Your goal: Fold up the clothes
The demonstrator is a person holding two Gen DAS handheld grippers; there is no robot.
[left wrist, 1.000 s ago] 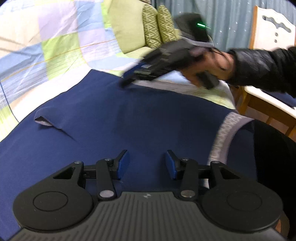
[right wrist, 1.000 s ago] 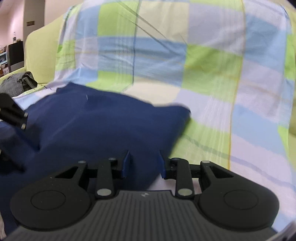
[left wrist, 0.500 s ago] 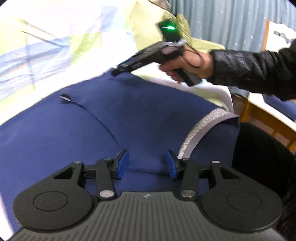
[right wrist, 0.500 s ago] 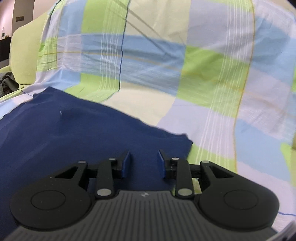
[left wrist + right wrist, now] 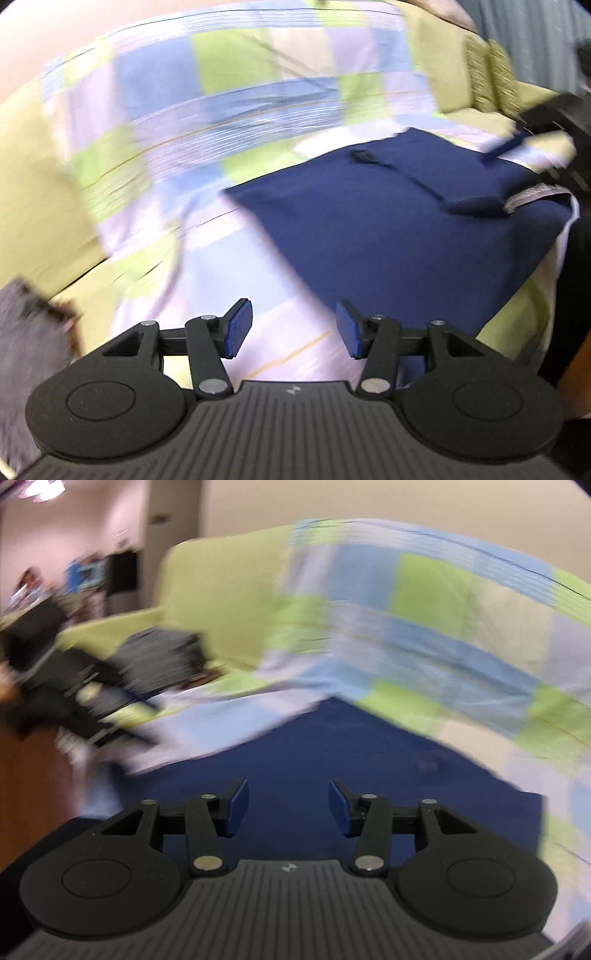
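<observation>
A navy blue garment (image 5: 388,221) lies spread flat on a checked sheet (image 5: 221,110) over a sofa; a white printed band (image 5: 532,194) shows at its right edge. My left gripper (image 5: 293,328) is open over the bare sheet, just left of the garment's near corner, holding nothing. My right gripper (image 5: 288,806) is open above the garment (image 5: 351,760), nothing between its pads. The right gripper (image 5: 506,146) appears blurred at the garment's far right edge in the left wrist view. The left gripper (image 5: 85,701) shows blurred at the left in the right wrist view.
Green sofa back (image 5: 218,602) and patterned cushions (image 5: 491,77) border the sheet. A dark grey folded cloth (image 5: 162,661) lies on the seat to the left, also cloth (image 5: 22,332) at the left wrist view's edge. A room with furniture lies beyond the sofa's left end.
Both views swung fast and are blurred. My left gripper has moved left off the garment onto the bare sheet. My right gripper turned left and now hovers over the garment.
</observation>
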